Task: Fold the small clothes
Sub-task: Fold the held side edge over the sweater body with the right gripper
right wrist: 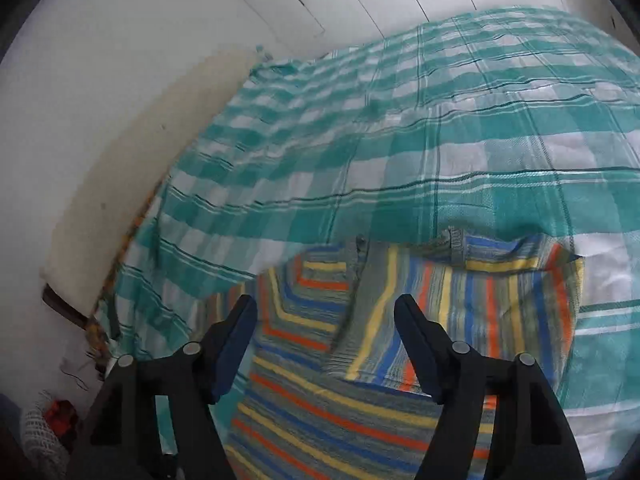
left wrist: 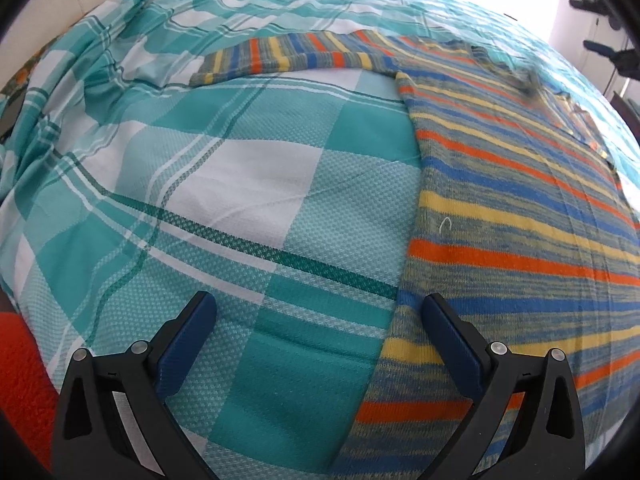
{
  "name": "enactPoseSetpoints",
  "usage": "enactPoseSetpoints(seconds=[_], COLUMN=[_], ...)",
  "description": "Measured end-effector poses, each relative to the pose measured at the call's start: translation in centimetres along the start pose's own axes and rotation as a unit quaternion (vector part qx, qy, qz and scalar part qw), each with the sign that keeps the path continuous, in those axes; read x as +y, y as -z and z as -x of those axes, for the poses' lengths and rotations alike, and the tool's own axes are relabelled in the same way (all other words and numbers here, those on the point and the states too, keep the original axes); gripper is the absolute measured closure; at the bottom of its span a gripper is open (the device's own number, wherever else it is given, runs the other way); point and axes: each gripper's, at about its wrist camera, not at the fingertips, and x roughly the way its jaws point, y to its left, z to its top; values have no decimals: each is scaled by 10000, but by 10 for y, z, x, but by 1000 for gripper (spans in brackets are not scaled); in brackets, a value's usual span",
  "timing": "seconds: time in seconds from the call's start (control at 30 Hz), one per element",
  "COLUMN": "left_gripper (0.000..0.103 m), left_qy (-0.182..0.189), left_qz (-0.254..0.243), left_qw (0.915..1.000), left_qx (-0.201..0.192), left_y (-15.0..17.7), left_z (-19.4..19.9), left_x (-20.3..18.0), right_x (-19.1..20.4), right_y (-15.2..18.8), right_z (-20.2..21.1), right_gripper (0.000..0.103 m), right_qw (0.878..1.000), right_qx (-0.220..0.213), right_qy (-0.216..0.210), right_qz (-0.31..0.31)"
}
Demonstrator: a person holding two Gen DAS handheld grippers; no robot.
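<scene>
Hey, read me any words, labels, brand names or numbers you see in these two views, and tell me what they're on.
No readable text in either view.
Striped knit sweater: no label or print shows; a small tab at its neckline in the right wrist view is too blurred to read.
Teal checked bedcover: pattern only, no writing.
White wall panels: no writing or signs.

Bed with a checked cover and one striped garment

We are looking at a bed [left wrist: 208, 184] that is wearing a teal-and-white checked cover, rumpled toward its far left side; a striped knit sweater [left wrist: 520, 216] in blue, yellow and orange is lying flat on it, one sleeve [left wrist: 288, 58] stretching out across the checks.
</scene>
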Motion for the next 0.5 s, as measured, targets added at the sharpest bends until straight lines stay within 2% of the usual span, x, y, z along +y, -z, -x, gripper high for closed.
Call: enactPoseSetpoints(seconds=[0.07,0.2,0.27,0.3,0.33,0.37,0.43,0.47,0.5], left_gripper=[1,0,0,0,0,0,0,0,0], left_qy=[8,-41,-55,-55,-55,-55,-73,-88,-114], left_qz=[24,27,19,21,20,19,16,9,-6], left_qw=[10000,10000,10000,10000,10000,10000,10000,10000,9999], left_qx=[30,38,36,30,33,31,18,12,-1], left_y=[-1,-2,-2,-2,-2,-2,-2,-2,-2], left_z=[-1,-3,-4,-4,-4,-4,-4,-4,-4], left_x=[0,-2,-3,-2,-3,-2,-3,-3,-4], right_x=[-14,-74,-114,-133,-157,-175,-190,-188,-183], right_y=[5,17,34,45,58,66,66,61,55], right_z=[-9,-13,-20,-23,-23,-16,9,19,24], right_gripper=[34,45,50,56,65,103,102,95,95], right_qw=[9999,9960,9886,9802,9671,9619,9551,9574,9634], right_qx=[99,431,869,1127,1400,1439,1175,1038,971], right_qy=[66,288,851,1359,1887,2042,2451,2472,2309], right_qz=[-118,-722,-885,-895,-976,-1112,-1181,-1068,-957])
